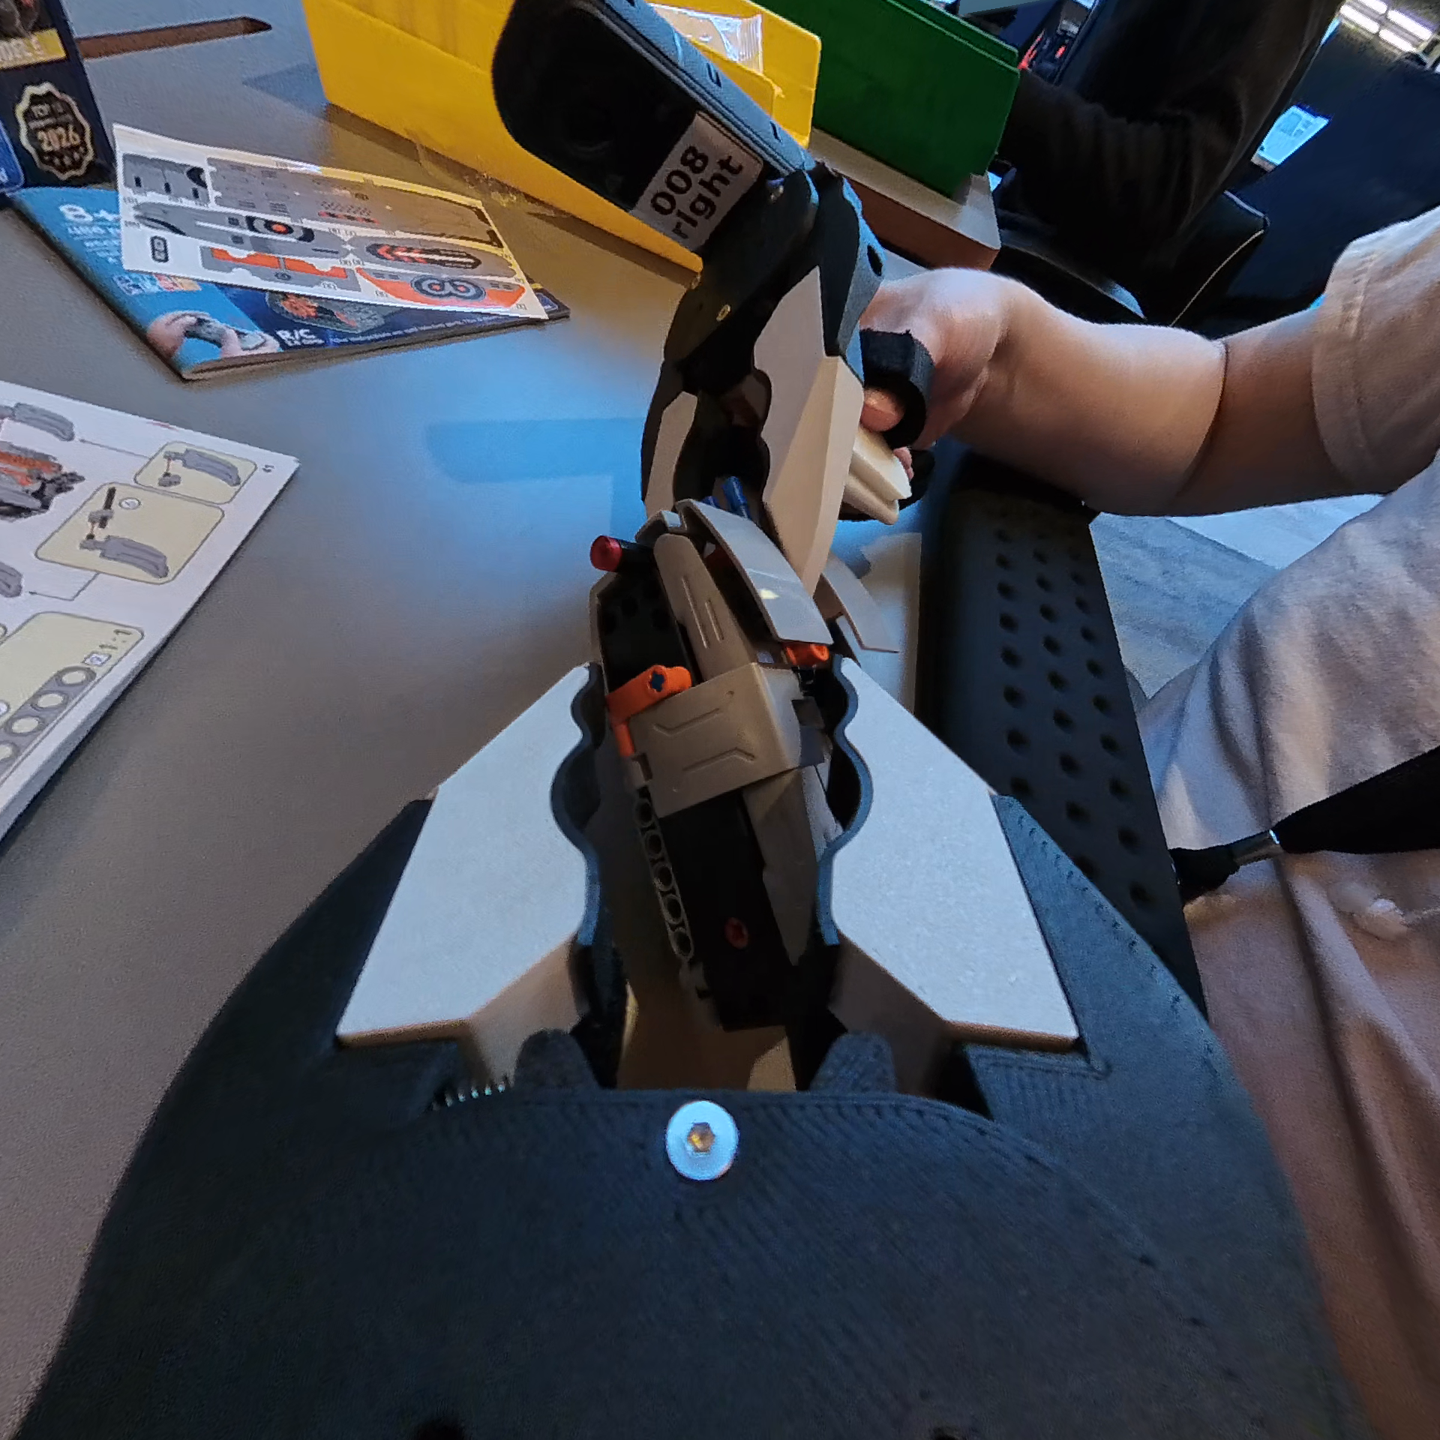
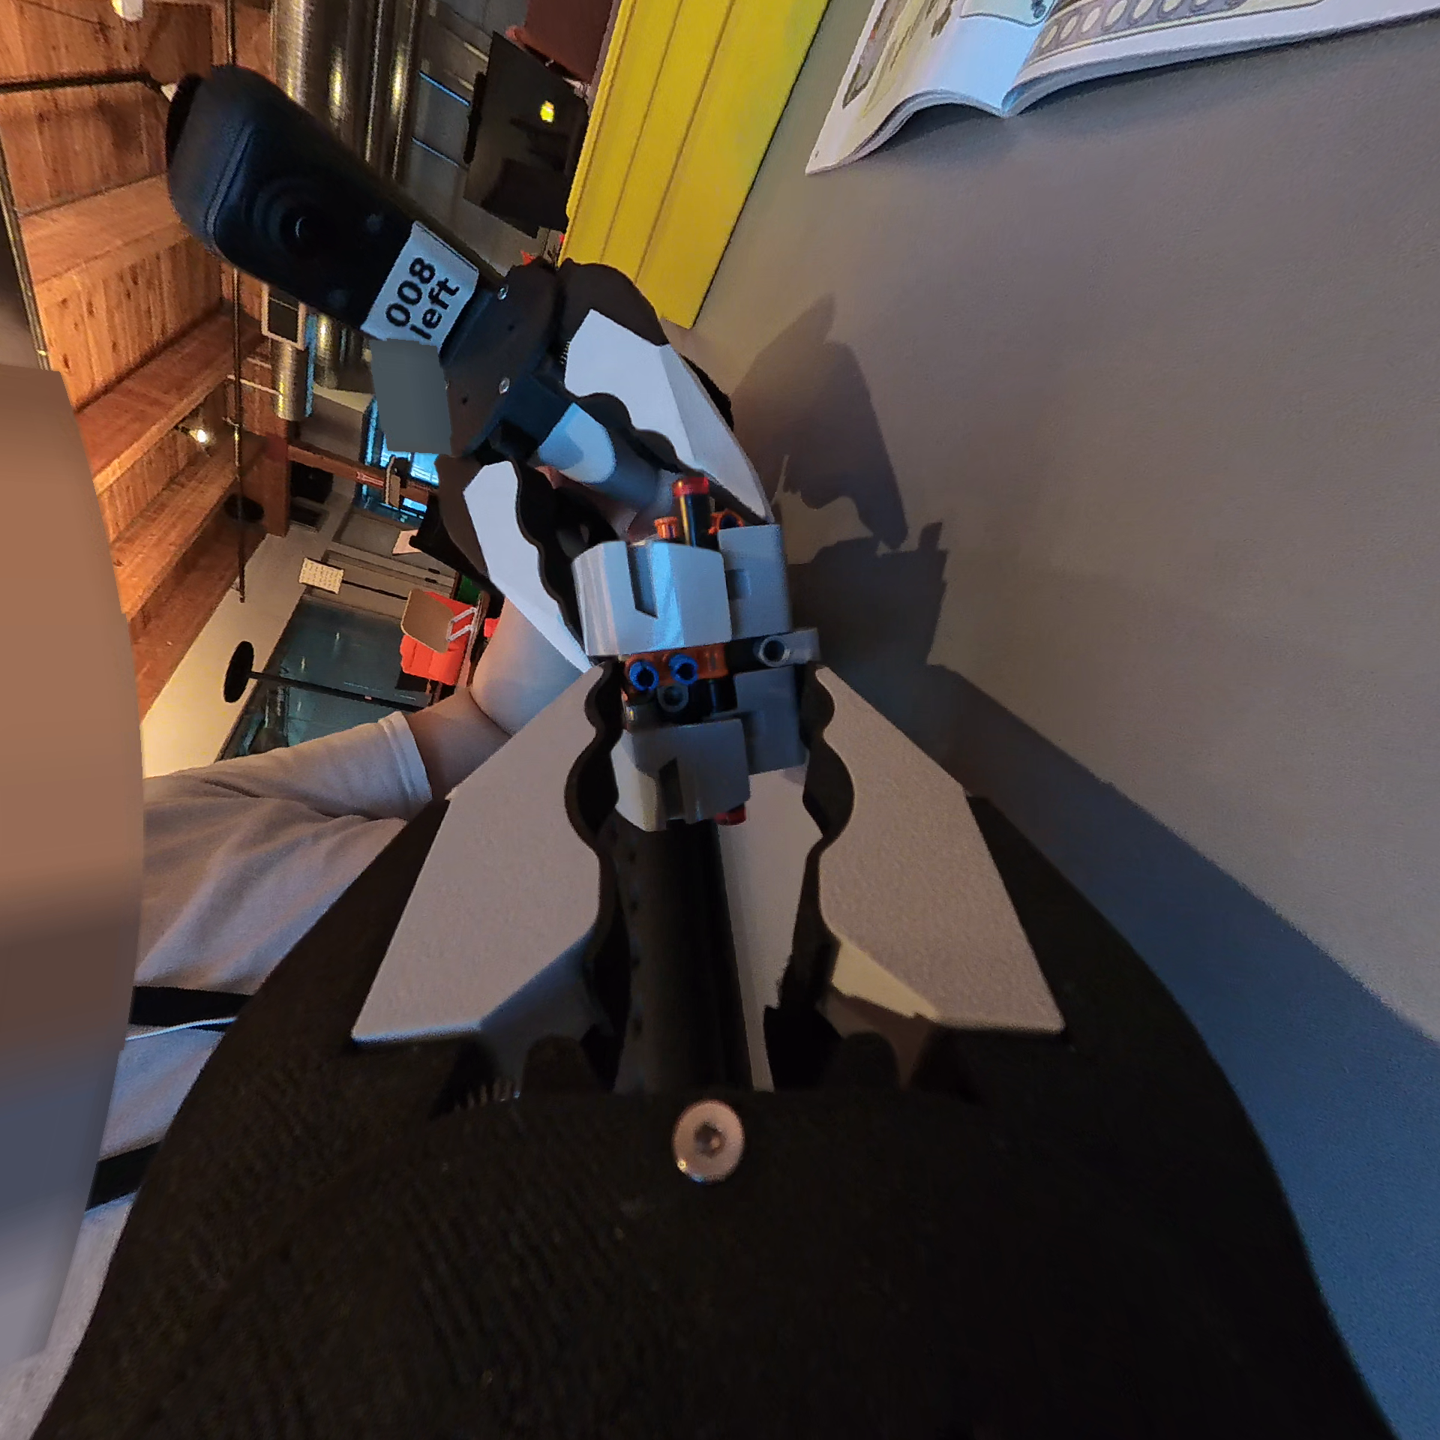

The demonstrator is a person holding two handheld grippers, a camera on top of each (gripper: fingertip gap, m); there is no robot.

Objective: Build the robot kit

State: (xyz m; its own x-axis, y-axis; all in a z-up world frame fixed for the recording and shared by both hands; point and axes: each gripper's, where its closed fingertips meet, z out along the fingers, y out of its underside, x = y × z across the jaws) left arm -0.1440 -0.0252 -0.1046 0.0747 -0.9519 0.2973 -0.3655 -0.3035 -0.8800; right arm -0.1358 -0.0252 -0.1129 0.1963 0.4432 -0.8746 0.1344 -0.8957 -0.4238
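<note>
A: Brick-built model (image 1: 701, 748): grey, black and orange, centre frame, long axis along the left hand-held gripper (image 1: 705, 740), which clamps its near end.

B: Right hand-held gripper (image 2: 705, 725) clamps the far end, above the grey surface (image 1: 374, 545); booklet (image 1: 117, 561) at left.

Grey-black brick model (image 1: 701, 748) clamped btwn both grippers.

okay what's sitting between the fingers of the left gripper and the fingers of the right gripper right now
One grey, black and orange brick model spans that stretch: the left gripper clamps its near end, the right gripper its far end. Both wrist views show it.
</note>
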